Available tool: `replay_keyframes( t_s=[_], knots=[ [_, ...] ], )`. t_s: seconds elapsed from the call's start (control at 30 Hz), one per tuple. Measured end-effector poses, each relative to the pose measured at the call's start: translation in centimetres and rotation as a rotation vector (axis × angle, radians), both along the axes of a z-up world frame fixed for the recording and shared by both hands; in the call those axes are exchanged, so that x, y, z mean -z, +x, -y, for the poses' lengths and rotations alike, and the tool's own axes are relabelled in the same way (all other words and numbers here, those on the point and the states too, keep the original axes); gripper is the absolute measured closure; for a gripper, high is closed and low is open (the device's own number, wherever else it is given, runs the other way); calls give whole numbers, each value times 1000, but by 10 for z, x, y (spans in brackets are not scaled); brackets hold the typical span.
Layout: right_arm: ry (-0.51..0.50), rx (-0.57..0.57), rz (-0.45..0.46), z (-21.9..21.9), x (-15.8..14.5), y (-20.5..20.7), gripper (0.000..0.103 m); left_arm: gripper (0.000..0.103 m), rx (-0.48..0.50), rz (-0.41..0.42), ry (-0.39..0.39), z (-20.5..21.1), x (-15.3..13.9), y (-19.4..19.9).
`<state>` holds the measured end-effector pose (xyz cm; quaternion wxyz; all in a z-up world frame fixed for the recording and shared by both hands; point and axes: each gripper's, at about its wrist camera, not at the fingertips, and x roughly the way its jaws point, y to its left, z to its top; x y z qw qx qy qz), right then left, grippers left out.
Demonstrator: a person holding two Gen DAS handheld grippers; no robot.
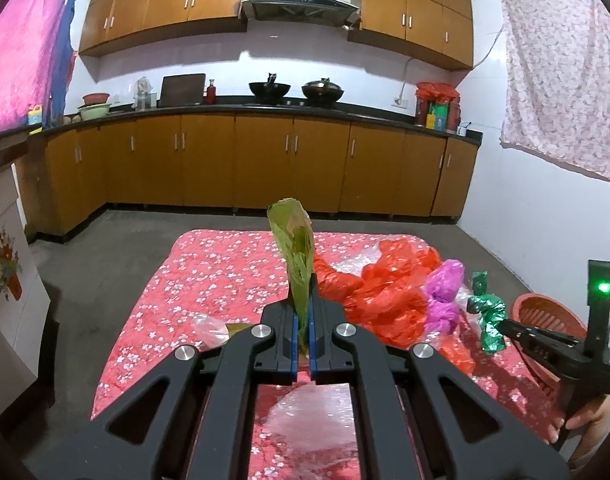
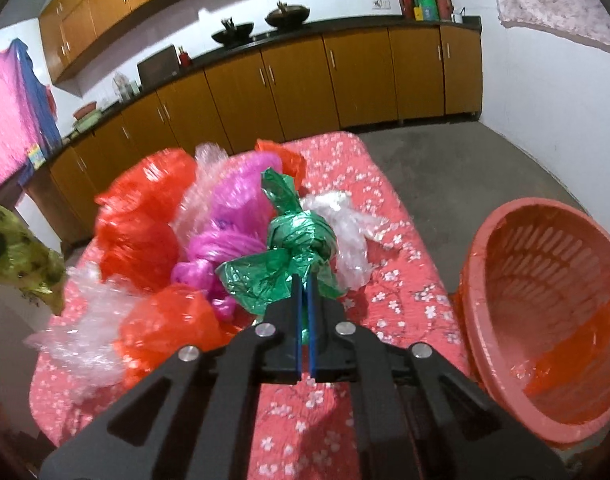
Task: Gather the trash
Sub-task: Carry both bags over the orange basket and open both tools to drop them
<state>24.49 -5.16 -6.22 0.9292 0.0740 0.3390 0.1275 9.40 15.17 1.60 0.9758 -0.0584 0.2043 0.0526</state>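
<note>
My left gripper [image 1: 303,300] is shut on an olive-green plastic bag [image 1: 295,248] that stands up between its blue pads, above the red flowered table [image 1: 209,280]. My right gripper [image 2: 303,280] is shut on a knotted dark-green plastic bag [image 2: 301,236]; in the left wrist view that green bag [image 1: 487,312] hangs off the right gripper's tip [image 1: 505,326]. Behind it lies a heap of red bags [image 2: 145,216], a magenta bag [image 2: 233,216] and clear plastic [image 2: 345,224]. The olive bag [image 2: 21,256] shows at the far left of the right wrist view.
A pink slotted basket [image 2: 545,288] with a red bag in it stands just right of the table. More clear plastic [image 2: 85,328] lies on the table's left. Kitchen cabinets [image 1: 265,160] line the far wall across grey floor. A hand [image 1: 585,420] holds the right gripper.
</note>
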Motion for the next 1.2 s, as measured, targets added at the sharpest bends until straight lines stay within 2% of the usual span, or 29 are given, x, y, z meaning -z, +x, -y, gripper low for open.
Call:
replay_keyframes(
  t_s=[0.27, 0.5, 0.9, 1.2],
  knots=[
    [37, 33, 60, 28, -28, -26, 99, 100, 72, 29, 1, 25, -17, -2],
    [28, 118, 82, 70, -38, -39, 99, 100, 170, 44, -21, 59, -29, 5],
    [-9, 304, 75, 158, -37, -61, 99, 100, 427, 60, -80, 167, -39, 33],
    [-11, 411, 52, 211, -31, -67, 99, 100, 594, 16, -125, 242, -19, 57]
  ],
)
